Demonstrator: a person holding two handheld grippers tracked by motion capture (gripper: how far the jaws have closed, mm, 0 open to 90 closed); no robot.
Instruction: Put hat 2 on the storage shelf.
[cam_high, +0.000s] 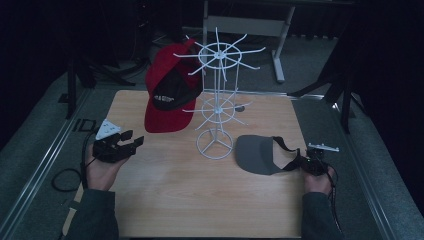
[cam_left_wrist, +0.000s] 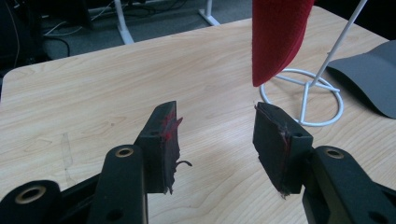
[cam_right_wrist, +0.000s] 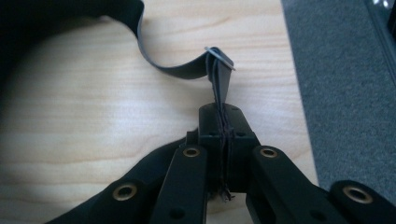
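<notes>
A white wire display rack (cam_high: 216, 95) stands upright mid-table, and a red cap (cam_high: 170, 90) hangs on its left hooks. The cap's brim (cam_left_wrist: 279, 37) dangles in front of my left gripper view, beside the rack's ring base (cam_left_wrist: 303, 100). A grey visor (cam_high: 257, 154) lies flat to the right of the rack. My right gripper (cam_high: 306, 161) is shut on the visor's black strap (cam_right_wrist: 222, 88), which curls away over the wood. At the table's left edge my left gripper (cam_high: 131, 140) stands open with nothing between its pads (cam_left_wrist: 161, 140).
The wooden table (cam_high: 200, 200) ends close to my right gripper, with grey carpet (cam_right_wrist: 345, 84) beyond it. A metal rail runs along the floor at the left. Desk legs (cam_high: 280, 50) stand behind the table.
</notes>
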